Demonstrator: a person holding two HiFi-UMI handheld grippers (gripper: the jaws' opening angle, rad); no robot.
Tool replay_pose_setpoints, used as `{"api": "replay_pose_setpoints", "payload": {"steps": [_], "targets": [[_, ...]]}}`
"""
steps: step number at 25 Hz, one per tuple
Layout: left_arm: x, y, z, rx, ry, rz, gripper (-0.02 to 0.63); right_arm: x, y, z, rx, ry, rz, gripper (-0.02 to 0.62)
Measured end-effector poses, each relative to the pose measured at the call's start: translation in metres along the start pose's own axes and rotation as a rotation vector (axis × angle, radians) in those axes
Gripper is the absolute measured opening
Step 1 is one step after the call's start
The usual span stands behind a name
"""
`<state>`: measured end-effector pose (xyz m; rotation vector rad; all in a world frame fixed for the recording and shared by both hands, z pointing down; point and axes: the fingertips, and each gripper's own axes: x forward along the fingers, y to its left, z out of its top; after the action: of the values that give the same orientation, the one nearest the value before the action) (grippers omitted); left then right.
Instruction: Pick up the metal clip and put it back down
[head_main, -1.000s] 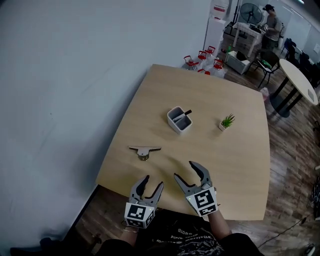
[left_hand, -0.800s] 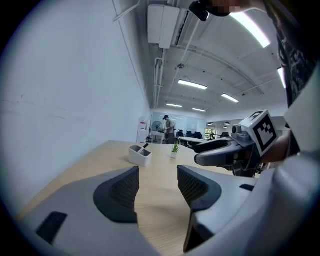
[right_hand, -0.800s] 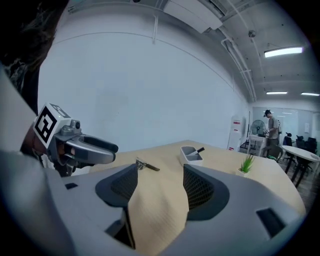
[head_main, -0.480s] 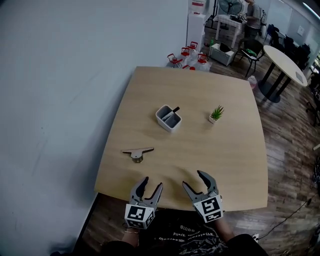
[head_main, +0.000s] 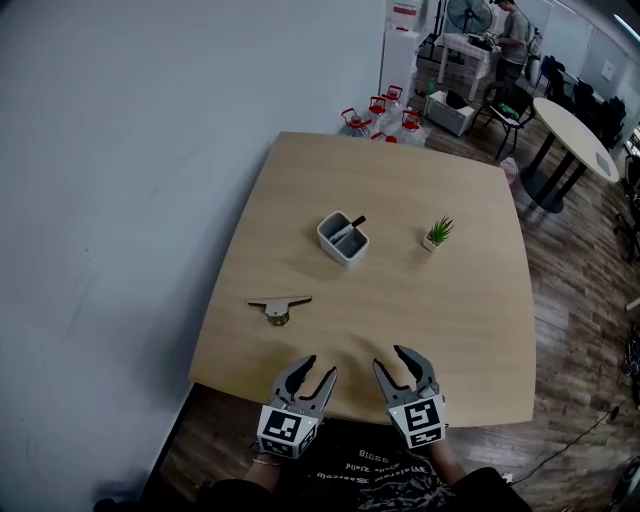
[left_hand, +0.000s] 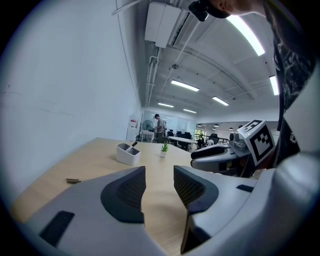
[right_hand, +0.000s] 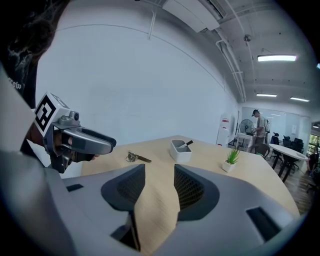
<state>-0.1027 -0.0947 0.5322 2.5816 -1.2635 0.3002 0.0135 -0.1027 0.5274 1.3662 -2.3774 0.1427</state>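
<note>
The metal clip (head_main: 278, 304) lies flat on the wooden table (head_main: 440, 320), left of centre, its long arm pointing sideways. It also shows small in the left gripper view (left_hand: 73, 180) and in the right gripper view (right_hand: 135, 158). My left gripper (head_main: 312, 373) hovers at the table's near edge, below and right of the clip. My right gripper (head_main: 402, 364) hangs beside it to the right. The jaws of both are closing with nothing between them. Neither touches the clip.
A white pen holder (head_main: 343, 238) with a dark pen stands mid-table, and a small potted plant (head_main: 436, 235) sits to its right. A blank wall runs along the left. Water jugs (head_main: 378, 116), a round table (head_main: 574, 135) and a person stand beyond the far edge.
Both grippers' jaws have narrowed. The left gripper has shifted a little to the right. The clip has not moved on the table.
</note>
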Motion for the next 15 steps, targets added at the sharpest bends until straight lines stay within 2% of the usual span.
{"api": "replay_pose_setpoints", "payload": {"steps": [2, 3, 4, 9, 15], "targets": [[0.0, -0.001, -0.002, 0.004, 0.006, -0.001, 0.124, -0.001, 0.0, 0.0, 0.025, -0.008, 0.01, 0.171], [0.0, -0.001, -0.001, 0.009, 0.008, 0.003, 0.055, -0.001, 0.001, 0.001, 0.042, -0.015, 0.024, 0.163], [0.001, -0.001, 0.0, 0.012, 0.008, 0.003, 0.024, -0.001, 0.002, 0.002, 0.058, -0.024, 0.038, 0.153], [0.005, -0.008, 0.007, 0.018, -0.006, -0.047, 0.009, -0.001, -0.003, 0.012, 0.113, -0.067, 0.04, 0.024], [0.011, -0.006, 0.007, 0.02, 0.003, -0.065, 0.009, 0.005, -0.001, 0.009, 0.103, -0.06, 0.042, 0.014]]}}
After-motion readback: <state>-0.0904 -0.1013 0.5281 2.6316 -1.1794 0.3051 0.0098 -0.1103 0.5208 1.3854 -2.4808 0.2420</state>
